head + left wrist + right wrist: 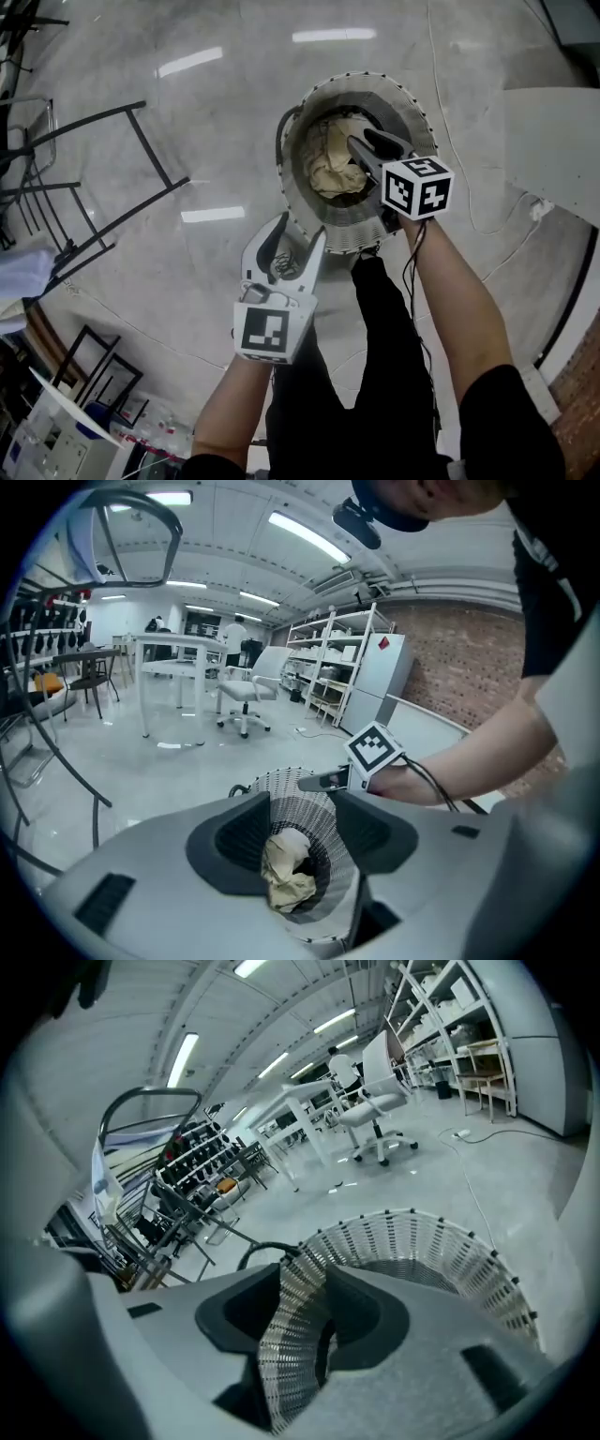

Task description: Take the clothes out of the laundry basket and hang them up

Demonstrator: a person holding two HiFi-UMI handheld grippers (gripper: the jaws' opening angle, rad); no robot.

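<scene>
A glossy grey floor (216, 122) filled most of the head view. In the left gripper view, shelves (328, 663) lined the far wall beside brickwork, and a white chair (246, 700) stood on the open floor well beyond the basket. A black tube frame (150, 147) stood at the head view's left, well apart from the basket.

The round white mesh basket (328, 234) stood on the floor just ahead of the person's black-trousered legs (375, 375), with its mouth facing up. Both forearms reached toward it. The left arm (230, 403) stopped short of the rim and the right arm (459, 300) stretched further out.

The right gripper (361, 139) hung over the basket's mouth, pointing down into it, with its marker cube (417, 187) above the near rim. In its own view the jaws stood apart and pinched nothing. Only the basket's mesh wall (422, 1241) showed through the gap.

The left gripper (302, 228) sat just outside the basket's near rim, with its tips close to the wall. Its jaws were spread wide and empty, and its view looked between them down into the basket (281, 785).

The clothes (333, 159), a crumpled cream bundle (286, 874), lay at the basket's bottom, below both grippers and apart from them.
</scene>
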